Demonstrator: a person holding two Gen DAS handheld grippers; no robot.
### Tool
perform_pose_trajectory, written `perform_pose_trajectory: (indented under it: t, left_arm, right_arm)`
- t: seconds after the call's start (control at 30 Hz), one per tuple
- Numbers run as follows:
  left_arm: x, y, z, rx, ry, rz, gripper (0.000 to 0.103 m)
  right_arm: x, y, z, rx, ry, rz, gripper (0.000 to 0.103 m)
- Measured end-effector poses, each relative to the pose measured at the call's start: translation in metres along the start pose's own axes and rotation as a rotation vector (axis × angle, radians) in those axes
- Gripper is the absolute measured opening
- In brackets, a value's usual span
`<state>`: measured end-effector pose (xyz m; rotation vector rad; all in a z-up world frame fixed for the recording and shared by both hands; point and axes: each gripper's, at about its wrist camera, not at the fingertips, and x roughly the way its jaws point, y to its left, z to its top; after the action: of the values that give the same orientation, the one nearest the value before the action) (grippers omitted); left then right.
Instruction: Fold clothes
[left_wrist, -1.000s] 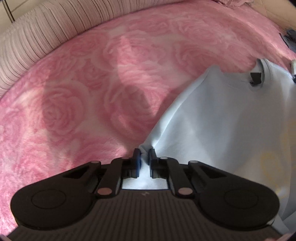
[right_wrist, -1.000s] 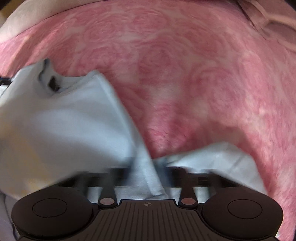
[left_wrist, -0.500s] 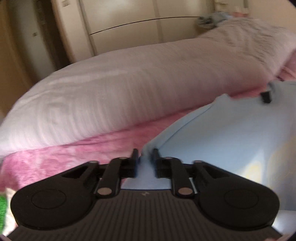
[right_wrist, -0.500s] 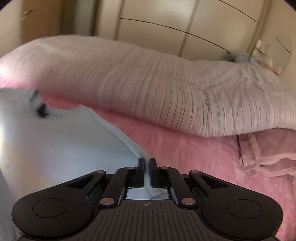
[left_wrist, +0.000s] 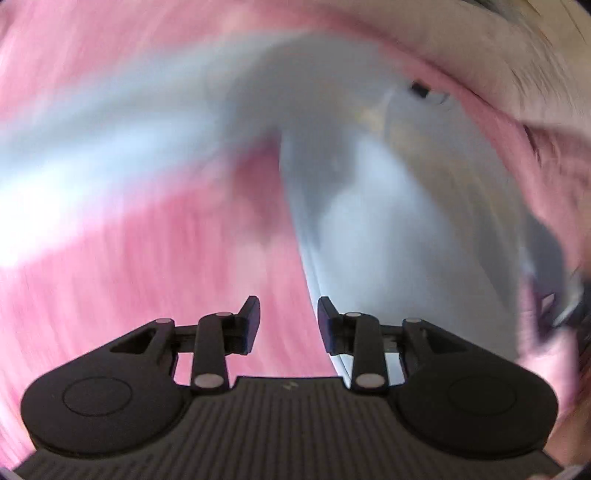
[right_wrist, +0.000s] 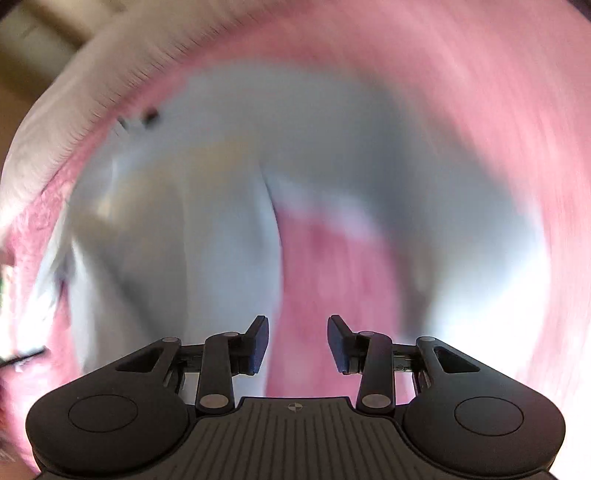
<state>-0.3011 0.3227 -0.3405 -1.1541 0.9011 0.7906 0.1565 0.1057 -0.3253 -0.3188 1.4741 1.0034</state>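
Both views are heavily smeared by motion, so little fine detail can be read.

The left hand-held gripper (left_wrist: 287, 317) stands with its jaws well apart and nothing between them; only pink blanket (left_wrist: 110, 295) shows through the gap. The pale blue shirt (left_wrist: 388, 229) lies spread on the blanket ahead and to the right of this gripper, its edge running down just beside the right finger. A sleeve stretches away to the left as a pale streak. The shirt's neck, with a small dark label (left_wrist: 420, 89), sits at the far end, close to a ribbed white duvet (left_wrist: 498, 55) along the top right.

The right hand-held gripper (right_wrist: 297, 338) is likewise wide open and holds nothing; pink blanket (right_wrist: 325, 288) fills the space between its fingers. Here the shirt (right_wrist: 192, 240) lies flat ahead and to the left, with a sleeve (right_wrist: 461, 229) arching to the right around a patch of bare blanket. The dark label (right_wrist: 150, 115) shows at the upper left, near the duvet (right_wrist: 74, 110) that curves along that side.

Neither gripper touches the shirt as far as the blur allows one to tell.
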Motion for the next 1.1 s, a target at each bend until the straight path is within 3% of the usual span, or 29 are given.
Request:
perform_pose_trajectory:
  t: [0.07, 0.13, 0.2, 0.3, 0.37, 0.43, 0.47, 0.5, 0.57, 0.7, 0.77, 0.83, 0.93, 1.0, 1.1]
  left_arm:
    - [0.006, 0.017, -0.029, -0.197, 0.031, -0.084, 0.030]
    - [0.013, 0.025, -0.046, -0.324, 0.018, -0.138, 0.033]
    - [0.023, 0.025, -0.053, -0.367, 0.005, -0.173, 0.034]
    - [0.037, 0.020, -0.053, -0.383, -0.006, -0.212, 0.039]
    - [0.043, 0.014, -0.051, -0.362, -0.014, -0.218, 0.040]
    - [0.044, 0.014, -0.048, -0.330, -0.014, -0.221, 0.033]
    - [0.043, 0.014, -0.047, -0.314, -0.014, -0.224, 0.010]
    - [0.043, 0.015, -0.046, -0.299, -0.014, -0.227, 0.007]
    - [0.036, 0.016, -0.043, -0.265, -0.019, -0.235, 0.006]
    - [-0.026, 0.025, -0.039, -0.164, -0.086, -0.240, 0.006]
    - [-0.062, 0.041, -0.043, -0.145, -0.123, -0.204, 0.006]
    - [-0.080, 0.058, -0.051, -0.128, -0.095, -0.161, 0.006]
    - [-0.065, 0.062, -0.068, -0.051, -0.020, -0.044, 0.007]
    - [-0.045, 0.064, -0.079, -0.004, 0.033, 0.026, 0.009]
    - [-0.037, 0.068, -0.089, -0.012, 0.050, 0.057, 0.010]
  right_arm:
    - [0.000, -0.023, -0.044, 0.165, 0.066, 0.050, 0.039]
    - [0.000, -0.032, -0.072, 0.284, 0.078, 0.113, 0.039]
    - [0.000, -0.040, -0.100, 0.402, 0.090, 0.176, 0.039]
    - [0.008, -0.037, -0.107, 0.435, 0.082, 0.235, 0.040]
    - [0.016, -0.033, -0.110, 0.434, 0.087, 0.244, 0.040]
    - [0.026, -0.027, -0.113, 0.425, 0.090, 0.236, 0.040]
    - [0.028, -0.025, -0.113, 0.415, 0.074, 0.234, 0.040]
    - [0.030, -0.022, -0.113, 0.405, 0.058, 0.232, 0.038]
    - [0.025, -0.008, -0.108, 0.302, 0.037, 0.200, 0.006]
    - [-0.020, 0.003, -0.097, 0.149, 0.030, 0.137, 0.002]
    - [-0.043, 0.009, -0.092, 0.072, 0.026, 0.105, 0.002]
    - [-0.066, 0.015, -0.086, -0.004, 0.023, 0.073, 0.002]
    - [-0.099, 0.023, -0.078, -0.118, 0.018, 0.025, 0.002]
    - [-0.072, 0.012, -0.092, -0.084, 0.111, -0.008, 0.003]
    - [-0.045, -0.010, -0.109, 0.013, 0.150, -0.181, 0.008]
